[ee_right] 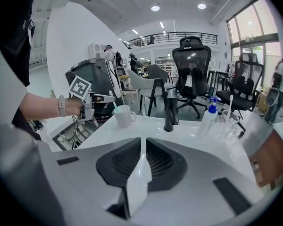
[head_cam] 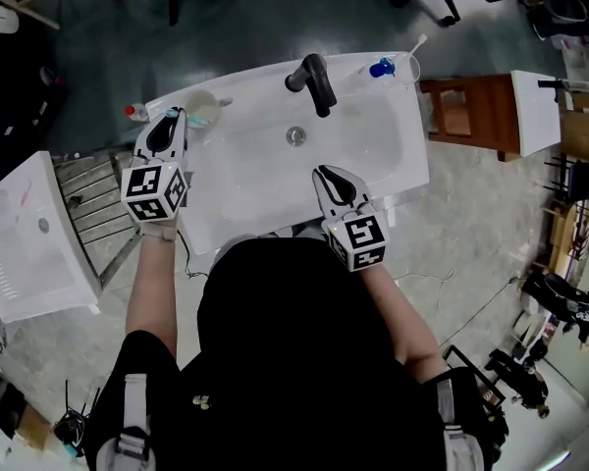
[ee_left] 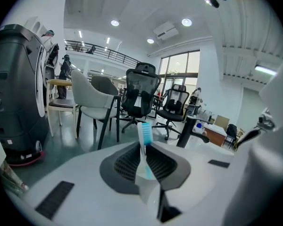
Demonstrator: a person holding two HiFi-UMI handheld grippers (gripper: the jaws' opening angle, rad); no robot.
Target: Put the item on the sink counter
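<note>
Blue-bristled toothbrush point(ee_left: 145, 134) stands upright between the jaws of the left gripper point(head_cam: 169, 126), which are closed on its pale handle; the head rises above the pads. From the right gripper view the brush is just at the rim of the white mug point(ee_right: 124, 116); whether it touches the mug I cannot tell. The mug stands on the left end of the white sink counter point(head_cam: 393, 155); the left gripper hangs over this same end.

The right gripper point(head_cam: 332, 180) is over the front edge of the basin; its jaws are together and nothing is between them.

A black faucet point(head_cam: 314, 81) stands behind the basin, and the drain point(head_cam: 294, 135) is in the middle; on the right end are a bottle point(ee_right: 208, 119) with a blue pump and a clear cup point(ee_right: 228, 121), close together.

The counter is glossy and white; the floor point(head_cam: 226, 18) behind it is dark grey-green. A wooden stool point(head_cam: 471, 111) is just beside the counter's right end; a white cabinet point(head_cam: 25, 243) is to the left. Black office chairs point(ee_left: 141, 91) and a pale chair point(ee_left: 92, 98) stand in the large room, with big windows point(ee_left: 179, 69) and round ceiling lamps point(ee_left: 186, 22).
</note>
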